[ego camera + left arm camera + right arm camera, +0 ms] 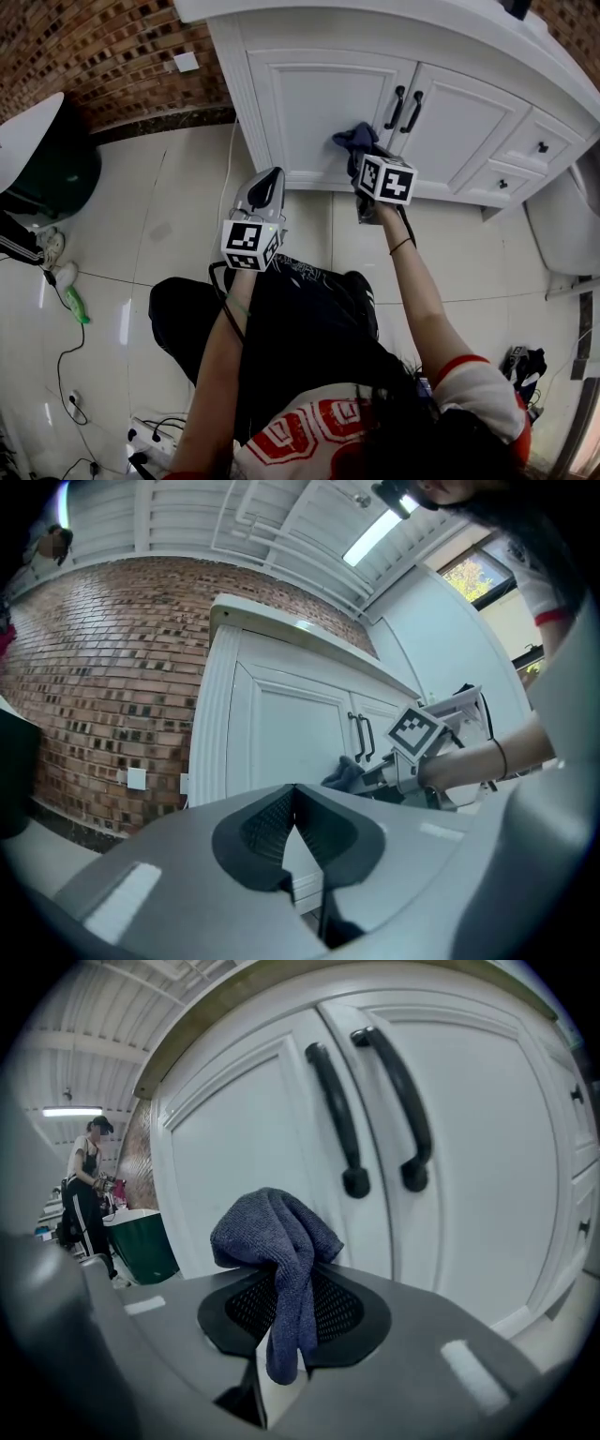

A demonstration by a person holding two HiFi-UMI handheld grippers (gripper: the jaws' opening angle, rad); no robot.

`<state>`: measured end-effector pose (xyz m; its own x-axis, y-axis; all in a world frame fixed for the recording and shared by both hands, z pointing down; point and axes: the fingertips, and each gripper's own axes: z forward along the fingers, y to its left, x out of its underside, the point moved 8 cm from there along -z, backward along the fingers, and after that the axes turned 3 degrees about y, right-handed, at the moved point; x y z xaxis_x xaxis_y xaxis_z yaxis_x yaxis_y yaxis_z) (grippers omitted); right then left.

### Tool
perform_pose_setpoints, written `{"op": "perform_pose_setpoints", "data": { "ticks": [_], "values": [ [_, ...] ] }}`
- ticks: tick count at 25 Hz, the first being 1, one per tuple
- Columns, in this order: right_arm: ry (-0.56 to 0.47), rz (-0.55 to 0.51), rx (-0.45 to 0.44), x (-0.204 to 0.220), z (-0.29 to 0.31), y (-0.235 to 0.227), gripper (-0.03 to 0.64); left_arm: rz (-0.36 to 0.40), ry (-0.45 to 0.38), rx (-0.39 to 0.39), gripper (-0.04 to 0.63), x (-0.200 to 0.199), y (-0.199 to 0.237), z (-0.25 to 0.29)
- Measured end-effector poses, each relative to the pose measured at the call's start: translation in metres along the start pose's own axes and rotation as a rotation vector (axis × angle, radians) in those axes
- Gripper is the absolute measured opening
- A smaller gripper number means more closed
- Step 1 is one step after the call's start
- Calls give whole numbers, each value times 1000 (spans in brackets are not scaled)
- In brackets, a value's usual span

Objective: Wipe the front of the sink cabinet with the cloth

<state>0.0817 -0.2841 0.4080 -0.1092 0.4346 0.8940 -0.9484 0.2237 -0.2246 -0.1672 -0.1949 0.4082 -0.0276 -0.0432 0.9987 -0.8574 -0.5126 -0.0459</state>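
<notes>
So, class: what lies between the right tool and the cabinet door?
The blue cloth, clamped in the right tool, bunches up before the white cabinet door; the right gripper view shows it best.

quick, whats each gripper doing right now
Left gripper: jaws shut, nothing between them.
Right gripper: jaws shut on the blue cloth.

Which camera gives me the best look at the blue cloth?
The right gripper view: the cloth fills the centre, close up, pinched in the jaws of the right gripper. The head view shows it small, by the cabinet door; the left gripper view shows only a distant bunch.
</notes>
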Motion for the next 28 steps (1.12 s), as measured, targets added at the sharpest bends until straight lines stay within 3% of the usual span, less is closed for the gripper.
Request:
{"op": "perform_pose_setpoints", "data": {
  "ticks": [18,23,28],
  "values": [
    [109,-55,-223,25,71,123,78,-23,6,-32,0,2,9,-5],
    [109,-70,-216,31,66,108,78,-21,15,-34,0,4,9,-3],
    [115,-24,-110,47,40,40,78,-5,27,-29,0,4,7,-1]
  ]
}}
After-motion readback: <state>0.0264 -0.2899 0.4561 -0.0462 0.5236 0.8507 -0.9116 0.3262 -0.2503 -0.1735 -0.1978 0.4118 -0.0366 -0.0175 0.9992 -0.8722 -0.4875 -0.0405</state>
